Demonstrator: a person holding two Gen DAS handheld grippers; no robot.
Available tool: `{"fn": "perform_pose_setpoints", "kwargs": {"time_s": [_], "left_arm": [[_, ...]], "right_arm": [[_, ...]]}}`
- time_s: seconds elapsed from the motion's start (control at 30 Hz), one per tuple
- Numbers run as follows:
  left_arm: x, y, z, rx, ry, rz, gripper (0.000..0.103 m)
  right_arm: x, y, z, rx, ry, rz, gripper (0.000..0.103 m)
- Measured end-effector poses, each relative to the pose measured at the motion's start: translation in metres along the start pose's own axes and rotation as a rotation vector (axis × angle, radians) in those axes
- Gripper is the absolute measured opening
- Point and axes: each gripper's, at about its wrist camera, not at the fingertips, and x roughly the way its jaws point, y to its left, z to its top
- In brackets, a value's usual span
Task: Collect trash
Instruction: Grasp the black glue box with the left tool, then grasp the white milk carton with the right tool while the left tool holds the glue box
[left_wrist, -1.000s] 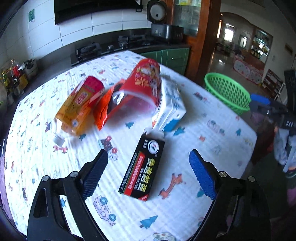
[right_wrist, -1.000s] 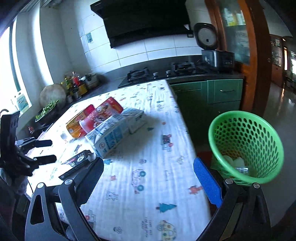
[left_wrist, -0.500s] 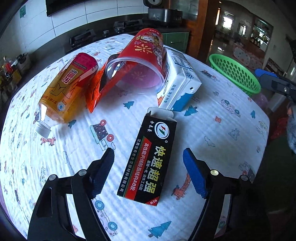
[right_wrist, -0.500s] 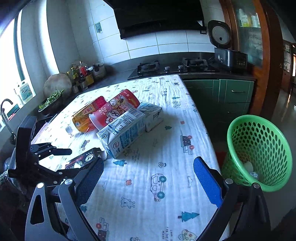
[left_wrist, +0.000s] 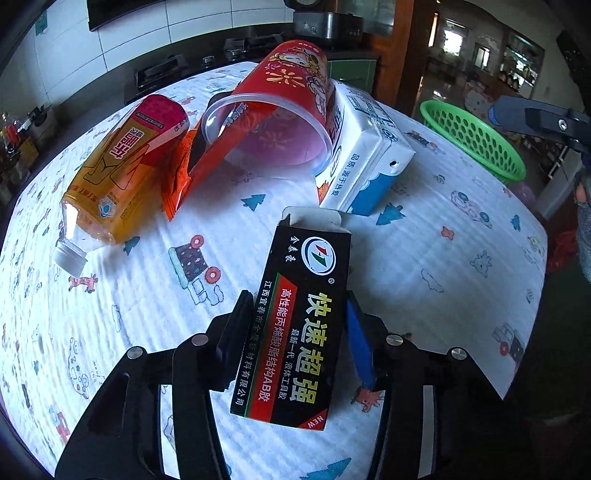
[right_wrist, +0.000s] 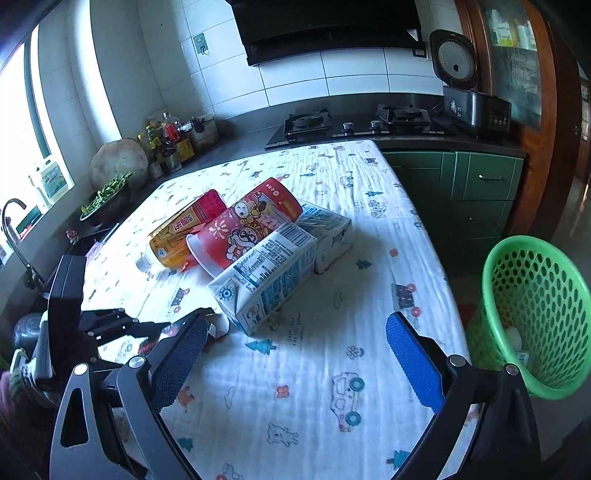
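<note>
My left gripper (left_wrist: 295, 332) is shut on a black glue box (left_wrist: 299, 321) with Chinese print, lying on the patterned tablecloth (left_wrist: 424, 258). Beyond it lie an orange drink bottle (left_wrist: 118, 173), an orange wrapper (left_wrist: 184, 166), a red plastic cup (left_wrist: 280, 107) on its side and a white-blue milk carton (left_wrist: 365, 158). My right gripper (right_wrist: 295, 354) is open and empty above the table's near edge. In the right wrist view the carton (right_wrist: 266, 273), the cup (right_wrist: 240, 229) and the bottle (right_wrist: 181, 229) show mid-table. The green basket (right_wrist: 535, 317) stands at the right, off the table.
The basket also shows in the left wrist view (left_wrist: 476, 140) past the table's far right edge. A counter with a gas stove (right_wrist: 354, 122), a rice cooker (right_wrist: 454, 62) and jars (right_wrist: 166, 140) runs behind. Green cabinets (right_wrist: 480, 188) stand beside the table.
My left gripper has moved forward over the black glue box and its jaws have closed on the box's sides. My right gripper has drifted slightly and stays open.
</note>
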Motion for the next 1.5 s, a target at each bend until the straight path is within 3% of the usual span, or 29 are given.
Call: {"fn": "perform_pose_setpoints", "kwargs": {"time_s": [0.53,0.77,1.5], "left_arm": [[-0.04,0.028,-0.016,-0.053,-0.097,-0.015,0.047],[-0.049,0.037,-0.017,-0.071,-0.121,-0.018,0.047],[-0.054,0.038,-0.018,-0.081,-0.144,-0.047,0.047]], "right_arm": [[0.066,0.009,0.044,0.131,0.055,0.024,0.094],[0.089,0.01,0.045,0.143,0.093,0.003,0.094],[0.066,-0.018,0.025,0.15,0.105,-0.094,0.094]]}}
